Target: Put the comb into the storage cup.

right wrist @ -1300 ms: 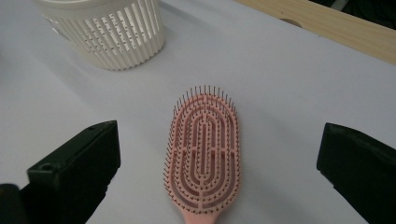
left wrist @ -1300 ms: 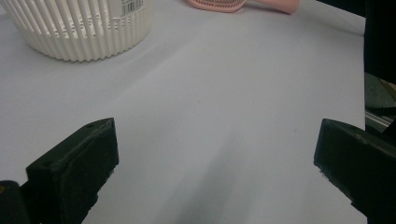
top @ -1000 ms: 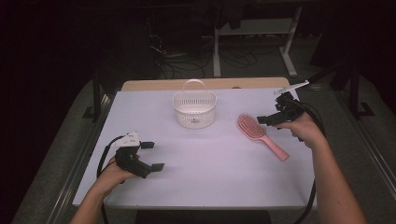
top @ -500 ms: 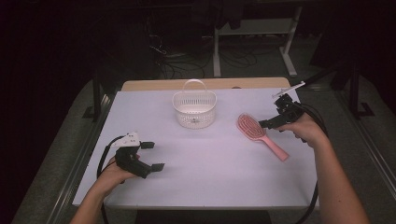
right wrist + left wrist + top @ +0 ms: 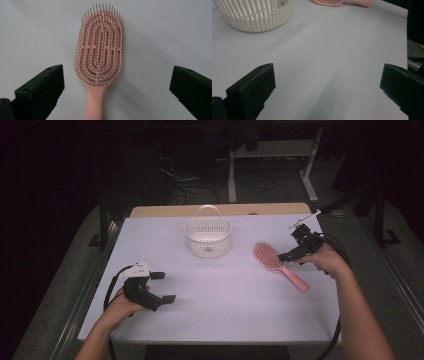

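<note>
A pink hairbrush lies bristles up on the white table, right of centre, with its handle pointing to the front right. My right gripper hovers just over the brush's right side. In the right gripper view the brush head sits between the jaws, nearer the left one, and the gripper is wide open with nothing held. My left gripper rests open near the front left of the table and is also empty.
A white slotted basket with a hoop handle stands at the back centre; its wall is at the top left of the left gripper view. A wooden strip runs along the table's far edge. Cables trail from both grippers.
My right gripper has shifted slightly over the hairbrush. The left gripper, the basket and the brush have stayed put.
</note>
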### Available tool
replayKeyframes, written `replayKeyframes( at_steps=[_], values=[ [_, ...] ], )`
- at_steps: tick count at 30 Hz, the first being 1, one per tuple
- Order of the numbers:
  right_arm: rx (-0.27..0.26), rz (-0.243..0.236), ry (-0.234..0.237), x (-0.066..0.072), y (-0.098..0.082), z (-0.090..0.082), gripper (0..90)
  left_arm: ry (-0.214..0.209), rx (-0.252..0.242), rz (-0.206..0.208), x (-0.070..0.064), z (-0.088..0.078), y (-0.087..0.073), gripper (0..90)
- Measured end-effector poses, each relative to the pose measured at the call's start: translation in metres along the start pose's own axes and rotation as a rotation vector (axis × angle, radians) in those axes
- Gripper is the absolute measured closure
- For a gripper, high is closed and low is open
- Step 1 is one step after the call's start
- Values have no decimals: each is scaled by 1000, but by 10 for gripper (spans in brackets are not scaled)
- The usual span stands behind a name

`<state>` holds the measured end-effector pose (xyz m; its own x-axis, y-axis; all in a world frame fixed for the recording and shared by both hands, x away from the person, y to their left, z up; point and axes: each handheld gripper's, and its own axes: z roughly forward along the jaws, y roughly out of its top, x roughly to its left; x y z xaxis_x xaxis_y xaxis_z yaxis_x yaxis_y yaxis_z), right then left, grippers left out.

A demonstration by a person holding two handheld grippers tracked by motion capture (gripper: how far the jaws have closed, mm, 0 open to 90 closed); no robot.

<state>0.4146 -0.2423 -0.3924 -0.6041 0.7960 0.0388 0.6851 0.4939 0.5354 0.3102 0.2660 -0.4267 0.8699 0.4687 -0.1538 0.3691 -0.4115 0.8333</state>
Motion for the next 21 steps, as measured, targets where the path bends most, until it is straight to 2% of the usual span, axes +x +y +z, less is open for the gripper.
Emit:
replayKeyframes(
  at_steps=[9,21],
  values=[
    [63,-16,3,2,-4,9,0,0,2,1,0,0,0,0],
    [113,-34,14,8,-6,16,0,1,3,2,0,0,0,0]
  ],
)
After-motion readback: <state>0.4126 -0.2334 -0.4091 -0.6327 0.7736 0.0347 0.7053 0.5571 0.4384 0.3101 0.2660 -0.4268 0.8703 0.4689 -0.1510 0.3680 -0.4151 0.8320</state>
